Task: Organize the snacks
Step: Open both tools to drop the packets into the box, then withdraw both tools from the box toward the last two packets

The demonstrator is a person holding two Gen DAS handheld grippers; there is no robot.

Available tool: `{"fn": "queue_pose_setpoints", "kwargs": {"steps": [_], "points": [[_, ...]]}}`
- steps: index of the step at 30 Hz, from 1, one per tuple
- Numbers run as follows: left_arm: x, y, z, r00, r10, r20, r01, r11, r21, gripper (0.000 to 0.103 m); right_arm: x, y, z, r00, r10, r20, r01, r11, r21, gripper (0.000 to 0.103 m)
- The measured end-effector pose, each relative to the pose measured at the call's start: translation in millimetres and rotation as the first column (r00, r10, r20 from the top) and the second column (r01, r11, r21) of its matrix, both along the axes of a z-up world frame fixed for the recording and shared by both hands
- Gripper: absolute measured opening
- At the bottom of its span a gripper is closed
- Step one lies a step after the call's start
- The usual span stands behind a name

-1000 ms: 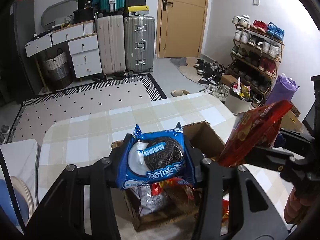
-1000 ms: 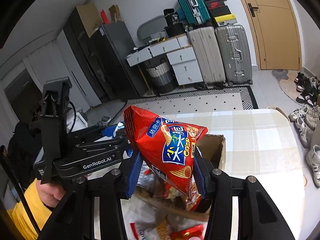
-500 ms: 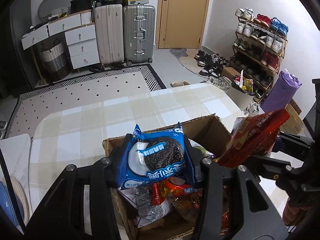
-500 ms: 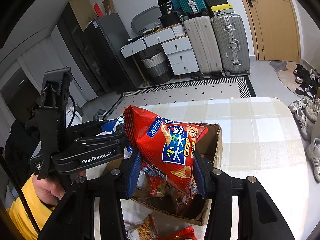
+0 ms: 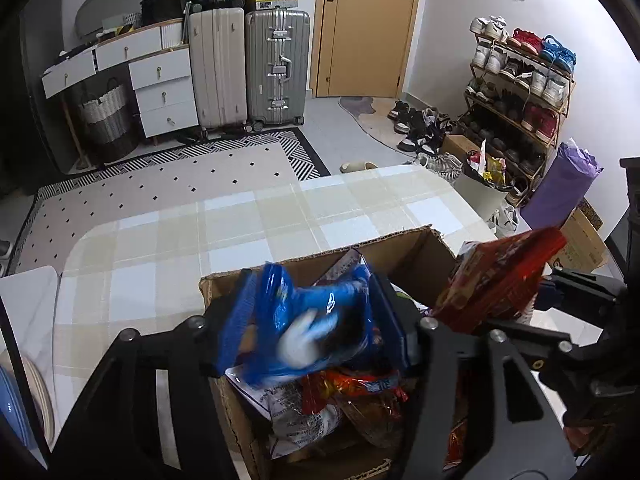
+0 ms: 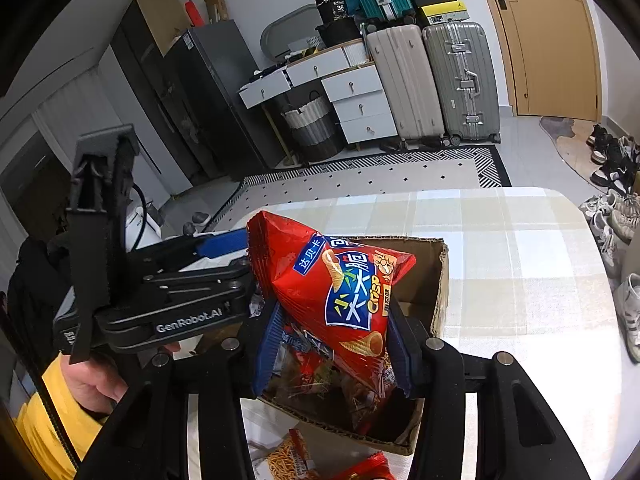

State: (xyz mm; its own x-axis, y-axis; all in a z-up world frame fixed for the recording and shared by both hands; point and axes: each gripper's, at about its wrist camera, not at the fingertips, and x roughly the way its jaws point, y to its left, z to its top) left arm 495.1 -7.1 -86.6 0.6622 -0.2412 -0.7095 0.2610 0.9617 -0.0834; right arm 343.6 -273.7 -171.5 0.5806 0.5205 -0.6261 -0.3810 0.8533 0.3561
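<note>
An open cardboard box (image 5: 404, 248) with several snack packs inside stands on the checked table. Over it, the jaws of my left gripper (image 5: 314, 320) are opening. The blue cookie packet (image 5: 308, 332) is blurred and tipping between the blue pads, which no longer press on it. My right gripper (image 6: 334, 344) is shut on a red crisp bag (image 6: 344, 284), held upright above the box (image 6: 440, 280). The same red bag (image 5: 500, 280) shows at the right of the left wrist view. The left gripper's black frame (image 6: 172, 292) sits just left of the bag.
Loose snack packs (image 6: 288, 456) lie on the table in front of the box. The checked table (image 5: 240, 232) stretches beyond the box. A hand (image 6: 92, 384) in a yellow sleeve holds the left gripper. Suitcases, drawers and a shoe rack stand around the room.
Both grippers came down over the box. The left jaws have spread, and the blue cookie packet, held flat before, now slips and tilts between them. The red bag stays gripped.
</note>
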Motion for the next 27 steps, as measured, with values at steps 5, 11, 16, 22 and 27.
{"fn": "queue_pose_setpoints", "kwargs": {"steps": [5, 11, 16, 22, 27], "points": [[-7, 5, 5, 1.0, 0.005, 0.007, -0.005, 1.0, 0.0, 0.056, 0, 1, -2, 1.0, 0.0, -0.002, 0.0, 1.0, -0.01, 0.048], [-17, 9, 14, 1.0, 0.007, 0.022, -0.007, 1.0, -0.004, 0.056, 2, 3, -4, 1.0, -0.001, -0.011, 0.001, 1.0, -0.024, 0.049], [-26, 15, 20, 1.0, 0.016, 0.02, -0.015, 1.0, -0.012, 0.058, 4, 4, -5, 1.0, -0.009, -0.022, 0.008, 0.999, -0.034, 0.049], [-43, 20, 26, 0.999, 0.023, 0.022, -0.023, 1.0, 0.001, 0.058, 3, 2, -1, 0.999, -0.028, -0.019, 0.027, 0.999, -0.045, 0.052], [-55, 26, 35, 0.999, 0.033, 0.022, -0.033, 0.999, -0.014, 0.059, -2, 0, 5, 0.999, -0.035, 0.001, 0.035, 0.999, -0.035, 0.052]]}}
